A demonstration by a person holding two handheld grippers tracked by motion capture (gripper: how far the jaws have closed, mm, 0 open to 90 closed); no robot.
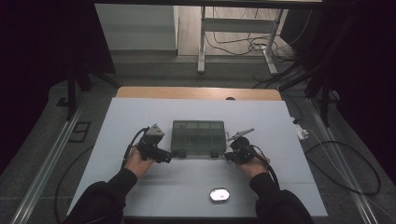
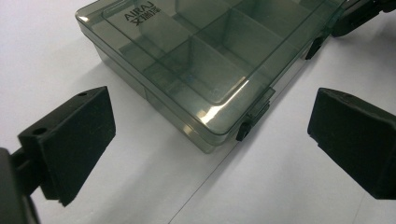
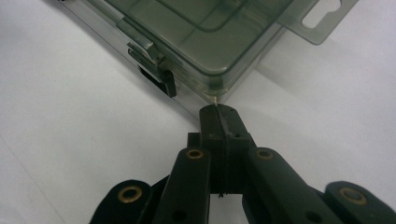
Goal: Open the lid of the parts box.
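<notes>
A smoky translucent compartment box [image 1: 198,136] lies with its lid down in the middle of the white table. My left gripper [image 1: 164,156] sits at the box's near left corner, open wide. In the left gripper view the box [image 2: 205,60] and its black latch [image 2: 243,129] lie just ahead of the left gripper [image 2: 212,119], nothing between the jaws. My right gripper [image 1: 229,156] is at the near right corner. The right gripper [image 3: 218,112] is shut with its tips right at the corner of the box [image 3: 219,42], beside a second latch [image 3: 161,79].
A small shiny oval object [image 1: 219,194] lies near the table's front edge, between the person's forearms. The box has a hang tab [image 3: 322,14] on its right end. A metal desk frame [image 1: 233,32] and floor cables stand beyond the table.
</notes>
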